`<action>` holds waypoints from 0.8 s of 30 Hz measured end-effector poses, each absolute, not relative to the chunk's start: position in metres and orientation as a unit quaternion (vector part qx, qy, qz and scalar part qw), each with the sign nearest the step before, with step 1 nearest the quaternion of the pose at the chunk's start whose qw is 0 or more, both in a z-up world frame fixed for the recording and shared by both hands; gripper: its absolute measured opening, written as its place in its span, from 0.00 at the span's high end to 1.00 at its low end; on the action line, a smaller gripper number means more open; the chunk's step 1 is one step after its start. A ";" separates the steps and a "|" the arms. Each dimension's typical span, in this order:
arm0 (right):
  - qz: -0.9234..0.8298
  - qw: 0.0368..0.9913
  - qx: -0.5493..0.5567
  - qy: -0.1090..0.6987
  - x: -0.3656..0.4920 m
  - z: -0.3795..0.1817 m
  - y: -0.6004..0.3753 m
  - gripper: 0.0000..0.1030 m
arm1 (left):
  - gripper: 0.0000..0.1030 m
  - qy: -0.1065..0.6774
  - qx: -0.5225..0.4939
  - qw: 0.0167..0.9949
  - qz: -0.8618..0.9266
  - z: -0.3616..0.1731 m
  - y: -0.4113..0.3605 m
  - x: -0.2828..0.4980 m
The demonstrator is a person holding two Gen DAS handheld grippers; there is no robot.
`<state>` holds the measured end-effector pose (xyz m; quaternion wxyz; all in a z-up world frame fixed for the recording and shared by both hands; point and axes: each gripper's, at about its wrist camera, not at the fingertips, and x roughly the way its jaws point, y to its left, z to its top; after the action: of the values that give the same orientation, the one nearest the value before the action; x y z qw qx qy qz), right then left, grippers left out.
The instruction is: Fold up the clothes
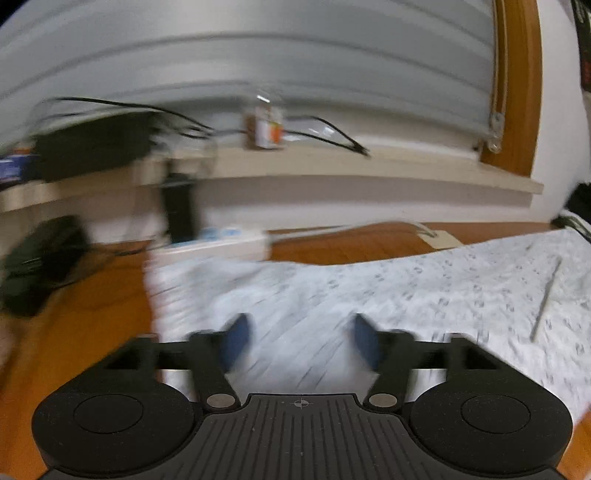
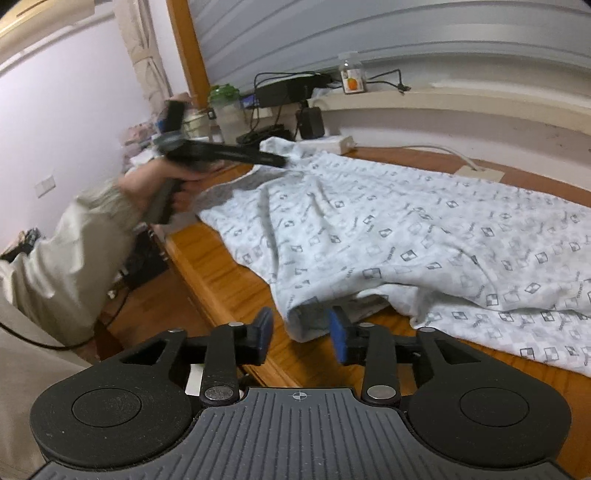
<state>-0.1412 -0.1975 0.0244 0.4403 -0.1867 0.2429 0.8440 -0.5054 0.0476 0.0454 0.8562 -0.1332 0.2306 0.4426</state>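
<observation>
Power strip (image 2: pixel 328 143) beside garment's (image 2: pixel 406 229) far edge

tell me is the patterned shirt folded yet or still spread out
Mostly spread out. The patterned shirt lies open across the wooden table, rumpled, with only its near hem curled under.

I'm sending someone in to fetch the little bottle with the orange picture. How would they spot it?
Start at the grey slatted shutter behind the wooden table; a long pale ledge runs beneath it. The small clear plastic bottle stands upright on that ledge, just right of the black box. Its white label with an orange picture sets it apart from the dark electronics and cables alongside.
</observation>
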 end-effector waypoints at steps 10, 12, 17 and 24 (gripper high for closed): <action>0.843 0.446 -0.162 0.254 -0.144 0.016 -0.185 0.64 | 0.38 0.241 -0.169 0.833 0.470 0.034 0.015 -0.579; 0.843 0.448 -0.163 0.249 -0.146 0.015 -0.185 0.64 | 0.43 0.242 -0.177 0.833 0.465 0.032 0.016 -0.582; 0.848 0.442 -0.176 0.236 -0.149 0.017 -0.188 0.93 | 0.89 0.227 -0.178 0.837 0.465 0.030 0.014 -0.586; 0.868 0.403 -0.192 0.220 -0.163 0.024 -0.197 0.94 | 0.84 0.236 -0.188 0.828 0.472 0.035 0.007 -0.609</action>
<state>-0.1627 -0.1969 0.0238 0.4026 -0.1918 0.2202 0.8676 -0.6087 0.0070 0.0351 0.8284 -0.1882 0.2362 0.4718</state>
